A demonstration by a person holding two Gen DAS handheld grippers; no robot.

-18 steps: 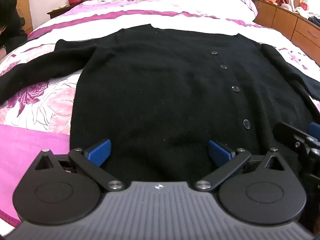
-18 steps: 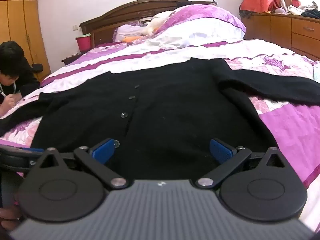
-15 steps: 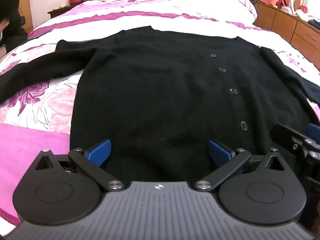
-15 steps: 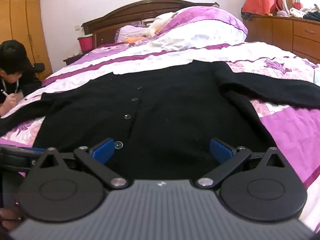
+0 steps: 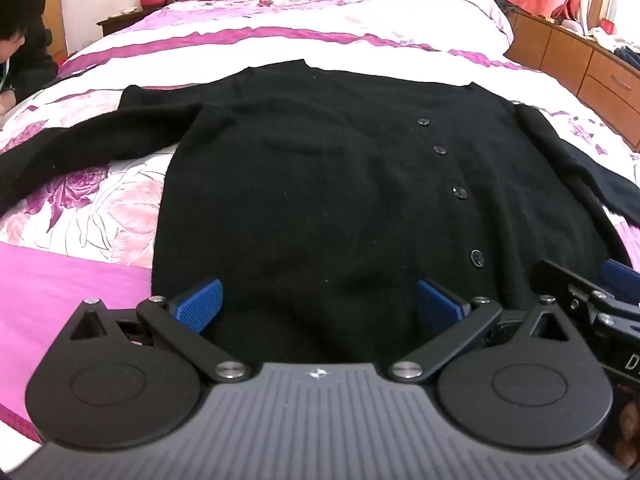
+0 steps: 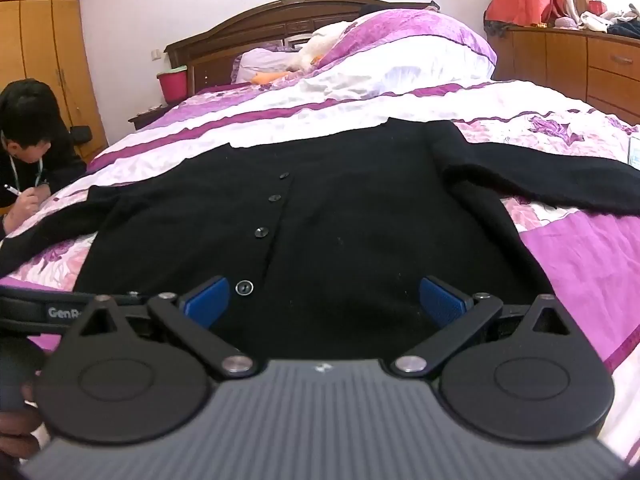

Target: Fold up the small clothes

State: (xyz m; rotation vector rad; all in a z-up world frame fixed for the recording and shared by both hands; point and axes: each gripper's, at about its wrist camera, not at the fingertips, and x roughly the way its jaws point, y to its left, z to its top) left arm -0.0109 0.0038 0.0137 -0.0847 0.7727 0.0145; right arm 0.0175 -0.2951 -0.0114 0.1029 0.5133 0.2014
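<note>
A black buttoned cardigan [image 5: 320, 184] lies flat on the bed, front up, both sleeves spread out to the sides; it also shows in the right wrist view [image 6: 360, 220]. My left gripper [image 5: 319, 304] is open and empty over the cardigan's bottom hem, left of the button row. My right gripper [image 6: 326, 300] is open and empty over the hem to the right of the buttons. The right gripper's edge shows at the far right of the left wrist view [image 5: 592, 300]. The hem itself is hidden behind both grippers.
The bed has a pink, purple and white floral cover [image 5: 100, 216] with pillows at the head [image 6: 400, 52] and a wooden headboard [image 6: 280, 20]. Wooden drawers [image 6: 580, 64] stand along the right. A person [image 6: 28, 152] sits writing at the left. A pink bucket [image 6: 172, 84] sits on a nightstand.
Both grippers have tilted up and drawn back slightly, so the cardigan sits lower in view. Both stay open. The cardigan has not moved.
</note>
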